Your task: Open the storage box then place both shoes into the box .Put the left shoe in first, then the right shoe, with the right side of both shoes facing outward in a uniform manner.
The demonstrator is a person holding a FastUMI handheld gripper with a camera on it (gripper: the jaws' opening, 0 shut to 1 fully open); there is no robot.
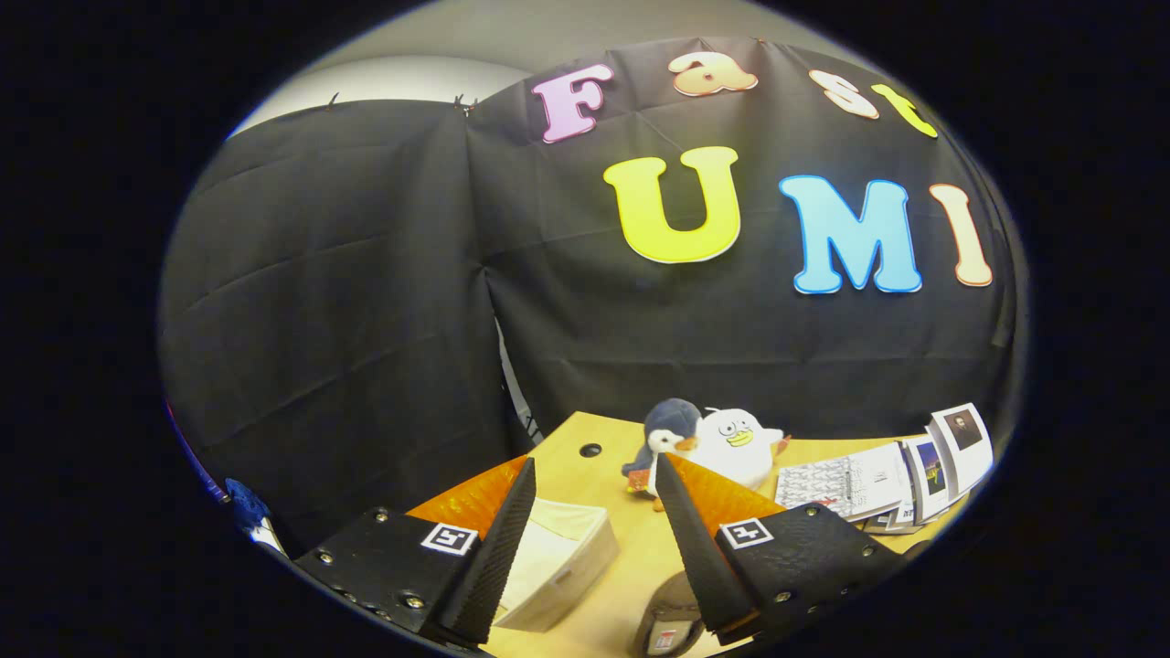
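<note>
Table: light wood tone, plain, with one dark round hole. Storage box: cream to off-white fabric, unpatterned. Penguin plush: dark blue-grey head, white face, orange beak. Second plush: white body, yellow bill, black-outlined eyes. Booklets: white pages, one with dense black-and-white print, others with small dark picture panels. Shoe, between the fingers: apparently grey-brown with a red-marked tag, partly hidden. Booth wall: black cloth

Matt cloth storage box, smooth wooden table (light grain), fluffy plush toys
</note>
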